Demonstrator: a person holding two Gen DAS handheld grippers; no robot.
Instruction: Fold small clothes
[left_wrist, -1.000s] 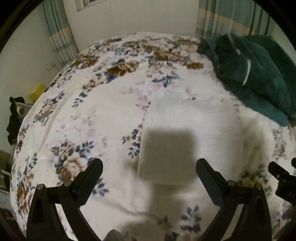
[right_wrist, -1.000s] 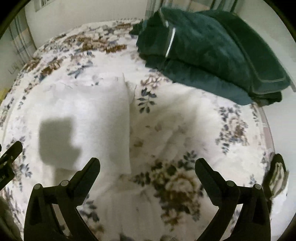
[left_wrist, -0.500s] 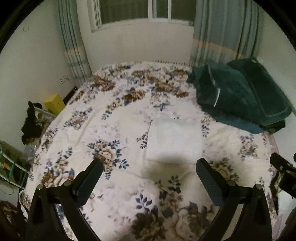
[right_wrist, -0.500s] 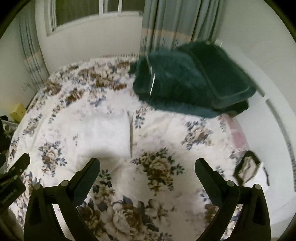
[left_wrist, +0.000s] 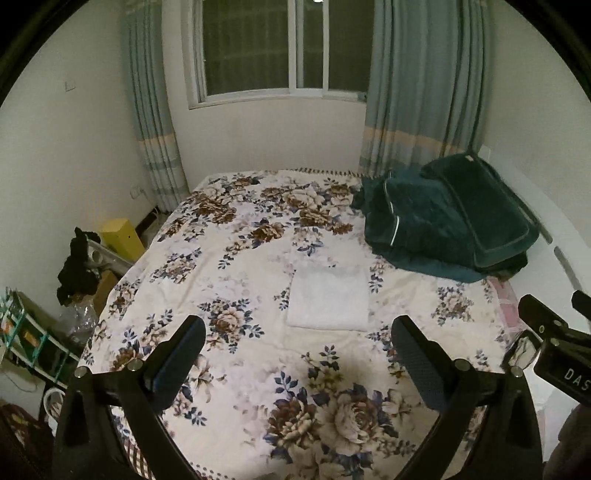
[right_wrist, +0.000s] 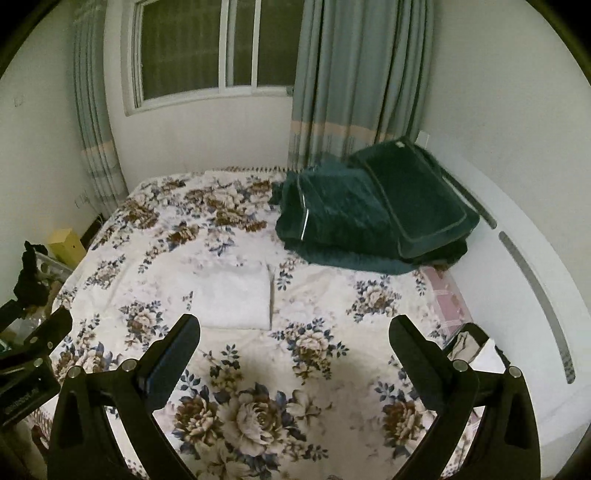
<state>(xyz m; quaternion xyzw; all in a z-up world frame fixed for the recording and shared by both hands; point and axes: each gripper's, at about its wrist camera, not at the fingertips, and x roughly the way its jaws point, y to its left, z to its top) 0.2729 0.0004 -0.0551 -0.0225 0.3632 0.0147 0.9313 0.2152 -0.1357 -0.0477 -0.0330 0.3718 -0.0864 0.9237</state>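
- The cloth (left_wrist: 328, 298) lies folded into a flat white rectangle near the middle of the bed (left_wrist: 258, 376).
- Left gripper (left_wrist: 297, 360): fingers wide apart, holding nothing; the cloth lies beyond the tips, between them and apart from both.
- Right gripper (right_wrist: 294, 354): fingers wide too, nothing held; the cloth (right_wrist: 236, 297) lies beyond its left finger (not touching).
- A green blanket (left_wrist: 447, 219) is heaped at the far right.

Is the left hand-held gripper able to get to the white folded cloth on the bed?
Probably yes. The left hand-held gripper is open and holds nothing, and the white folded cloth lies flat straight ahead on the floral bedspread. Nothing sits between them; the green blanket is off to the side.
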